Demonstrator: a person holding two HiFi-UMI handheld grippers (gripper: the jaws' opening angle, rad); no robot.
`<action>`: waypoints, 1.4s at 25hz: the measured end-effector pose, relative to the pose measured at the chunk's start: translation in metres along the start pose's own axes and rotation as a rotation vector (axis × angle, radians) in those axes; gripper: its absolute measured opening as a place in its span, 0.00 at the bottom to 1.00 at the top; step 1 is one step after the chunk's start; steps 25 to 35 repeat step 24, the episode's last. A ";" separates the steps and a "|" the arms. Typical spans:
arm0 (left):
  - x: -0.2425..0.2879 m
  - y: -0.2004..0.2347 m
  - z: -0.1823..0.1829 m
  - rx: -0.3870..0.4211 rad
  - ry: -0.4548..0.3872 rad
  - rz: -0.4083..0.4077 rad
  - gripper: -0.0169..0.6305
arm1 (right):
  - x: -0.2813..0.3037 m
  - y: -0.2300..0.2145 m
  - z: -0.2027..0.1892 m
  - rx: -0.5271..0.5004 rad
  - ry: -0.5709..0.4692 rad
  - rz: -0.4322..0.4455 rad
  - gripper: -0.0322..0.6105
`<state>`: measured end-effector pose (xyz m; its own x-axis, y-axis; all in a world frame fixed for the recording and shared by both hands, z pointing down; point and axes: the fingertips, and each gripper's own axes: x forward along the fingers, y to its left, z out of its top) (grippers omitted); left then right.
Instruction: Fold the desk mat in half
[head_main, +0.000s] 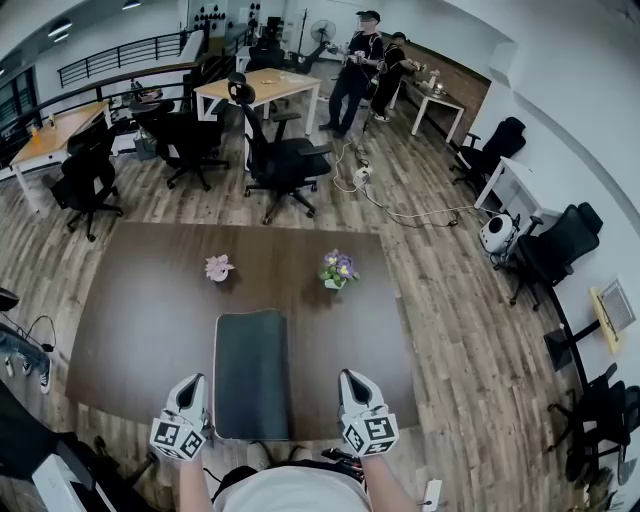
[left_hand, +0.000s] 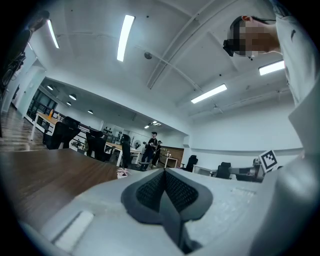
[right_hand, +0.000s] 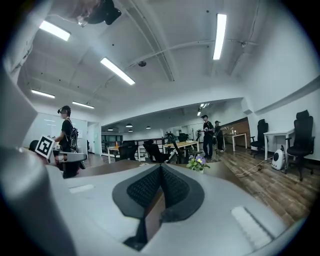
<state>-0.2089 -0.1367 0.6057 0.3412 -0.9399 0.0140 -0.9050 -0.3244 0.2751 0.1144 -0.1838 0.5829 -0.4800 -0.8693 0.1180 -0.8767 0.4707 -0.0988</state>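
Left claw and right claw flanked the mat on the worktop, both shut tight and empty, and any uneven grab at its corners risked a skewed fold.

Bright, even white light falls from ceiling strip lights above the counter; shadows around the counter are faint. Every view bows at the edges with dark corners; the left hand-held gripper looms blurred near its lens.

Dark grey desk mat, dark brown table, purple flowers
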 end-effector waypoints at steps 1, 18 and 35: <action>0.000 0.000 -0.001 0.000 0.000 0.000 0.03 | 0.000 -0.001 0.000 0.000 0.001 -0.003 0.05; 0.003 0.006 -0.002 0.010 0.001 -0.002 0.03 | 0.003 -0.014 0.002 -0.010 0.010 -0.029 0.05; 0.009 0.010 -0.004 0.007 0.004 0.004 0.03 | 0.008 -0.019 -0.002 -0.011 0.016 -0.031 0.05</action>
